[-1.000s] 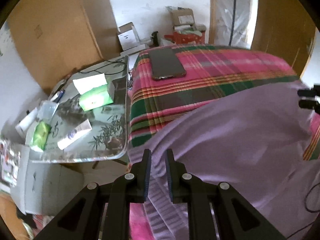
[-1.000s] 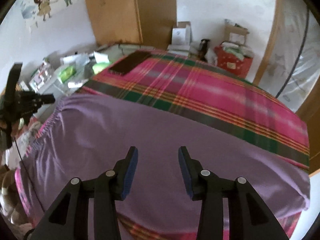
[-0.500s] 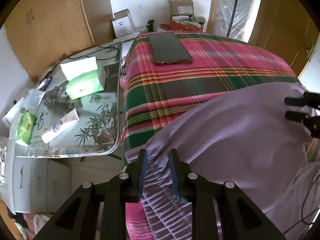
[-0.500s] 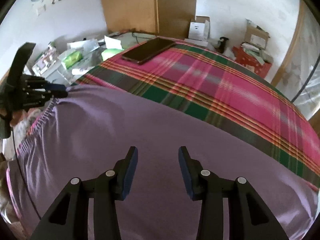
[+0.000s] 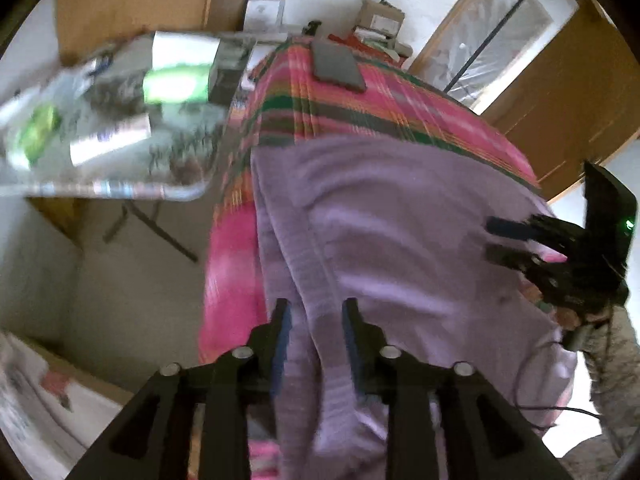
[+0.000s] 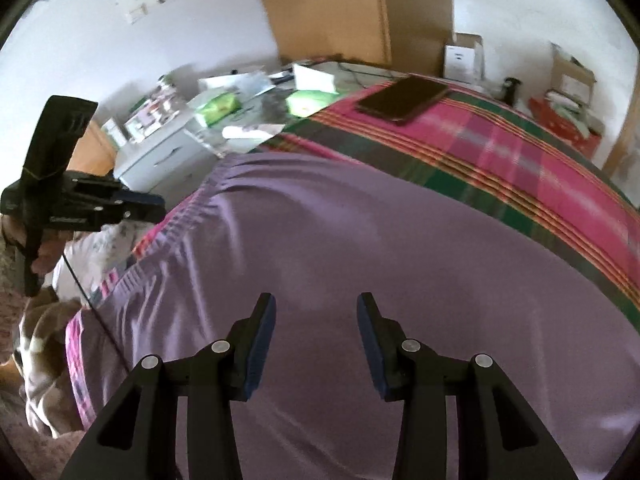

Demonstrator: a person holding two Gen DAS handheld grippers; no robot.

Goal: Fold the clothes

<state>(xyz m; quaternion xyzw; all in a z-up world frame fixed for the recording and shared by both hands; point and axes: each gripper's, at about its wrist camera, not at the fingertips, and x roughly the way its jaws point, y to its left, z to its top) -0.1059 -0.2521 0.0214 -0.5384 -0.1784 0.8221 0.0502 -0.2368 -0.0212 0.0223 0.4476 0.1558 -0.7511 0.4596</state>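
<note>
Left wrist view: the lilac garment [image 5: 400,232] lies spread over the plaid bed cover [image 5: 340,108], its gathered waistband edge hanging down the near side of the bed. The left tongs [image 5: 316,320] straddle a ridge of that edge; the jaws are opening, cloth runs between them, but the pads look clear of it, so I read no grip. Blur makes contact hard to confirm.

Right wrist view: the right tongs [image 6: 316,320] hover over the broad middle of the garment [image 6: 380,260], jaws moderately apart, nothing between the pads. The garment's long axis runs across the bed, from the waistband at the left of this view towards the right. A dark phone [image 6: 404,98] rests on the cover beyond, well apart from the cloth.

Judgement: the left tongs are nearer the waistband end; the right tongs sit over mid-cloth, so the far end lies to their right. The next fold probably turns on that axis.
</note>
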